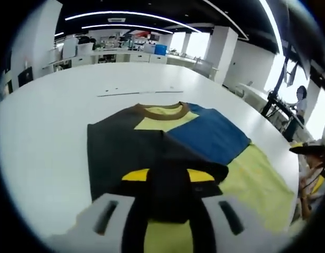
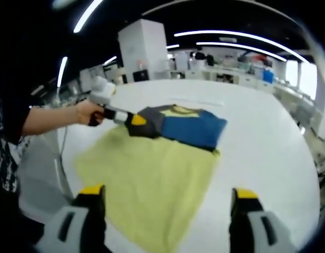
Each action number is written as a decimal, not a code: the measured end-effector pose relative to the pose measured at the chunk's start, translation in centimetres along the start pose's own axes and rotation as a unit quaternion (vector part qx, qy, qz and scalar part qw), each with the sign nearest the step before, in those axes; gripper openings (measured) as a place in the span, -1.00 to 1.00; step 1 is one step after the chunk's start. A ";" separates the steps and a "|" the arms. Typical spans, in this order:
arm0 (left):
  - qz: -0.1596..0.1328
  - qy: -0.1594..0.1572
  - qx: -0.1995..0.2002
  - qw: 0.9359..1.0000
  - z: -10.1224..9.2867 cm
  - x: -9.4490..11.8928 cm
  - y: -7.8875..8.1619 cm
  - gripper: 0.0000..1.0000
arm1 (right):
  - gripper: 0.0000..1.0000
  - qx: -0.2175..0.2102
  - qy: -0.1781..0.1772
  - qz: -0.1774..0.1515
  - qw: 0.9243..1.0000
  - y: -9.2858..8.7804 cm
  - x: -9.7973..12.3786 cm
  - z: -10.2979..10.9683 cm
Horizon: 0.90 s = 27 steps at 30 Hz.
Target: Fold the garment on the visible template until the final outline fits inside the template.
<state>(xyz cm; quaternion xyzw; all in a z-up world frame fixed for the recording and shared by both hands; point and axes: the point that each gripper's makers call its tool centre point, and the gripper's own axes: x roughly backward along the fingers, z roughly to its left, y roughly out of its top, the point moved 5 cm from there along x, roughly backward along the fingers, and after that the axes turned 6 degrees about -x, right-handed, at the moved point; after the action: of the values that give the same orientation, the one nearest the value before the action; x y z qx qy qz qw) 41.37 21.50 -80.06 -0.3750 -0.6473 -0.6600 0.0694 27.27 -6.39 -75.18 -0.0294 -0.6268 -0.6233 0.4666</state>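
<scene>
Clamped on a dark fold of the shirt (image 1: 167, 153): left tool (image 1: 167, 182), yellow tips pinching the cloth; gripped by a hand (image 2: 88, 112) in the right gripper view; gaping wide with nothing between: right tool (image 2: 167, 203), above the yellow hem; spread flat on the white worktop (image 1: 46, 121), collar far.

In the right gripper view, the right tool (image 2: 167, 203) has its two yellow-tipped jaws spread wide apart with nothing between them, rising at 7 and 5 o'clock. The left tool (image 2: 135, 120) enters at 9 o'clock, gripped by the person's hand (image 2: 88, 112) on a bare outstretched forearm. In the left gripper view, the left tool's (image 1: 167, 176) jaws are pinched together on dark cloth.
</scene>
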 end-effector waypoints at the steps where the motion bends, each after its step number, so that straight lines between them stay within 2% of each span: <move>1: 0.004 -0.001 -0.001 1.000 -0.1 0.0 -0.2 -0.61 | 0.98 0.000 0.000 0.000 1.000 0.0 0.0 0.0; 8: 0.014 0.004 -0.002 1.000 0.1 -0.2 -0.6 -0.70 | 0.98 -0.002 -0.003 0.004 1.000 -0.3 0.0 0.0; 14: 0.016 0.011 0.013 1.000 0.4 0.1 -0.8 -0.96 | 0.98 -0.005 -0.002 0.004 1.000 -0.4 -0.1 0.1; 18: 0.015 0.006 0.017 1.000 0.1 0.4 -0.7 -1.00 | 0.98 -0.006 -0.001 0.003 1.000 -0.5 -0.2 0.0; 21: 0.009 0.010 0.006 1.000 0.3 0.4 -0.3 -1.00 | 0.98 -0.005 -0.001 0.002 1.000 -0.4 -0.1 0.1; 27: -0.009 0.011 -0.022 1.000 -0.6 1.4 0.9 -1.00 | 0.98 -0.004 -0.001 -0.002 1.000 -0.2 0.1 0.1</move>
<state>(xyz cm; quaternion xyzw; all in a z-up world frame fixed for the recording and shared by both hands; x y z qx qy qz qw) 40.65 21.35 -78.50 -0.3640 -0.6348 -0.6787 0.0621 27.00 -6.37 -75.28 -0.0307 -0.6249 -0.6264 0.4649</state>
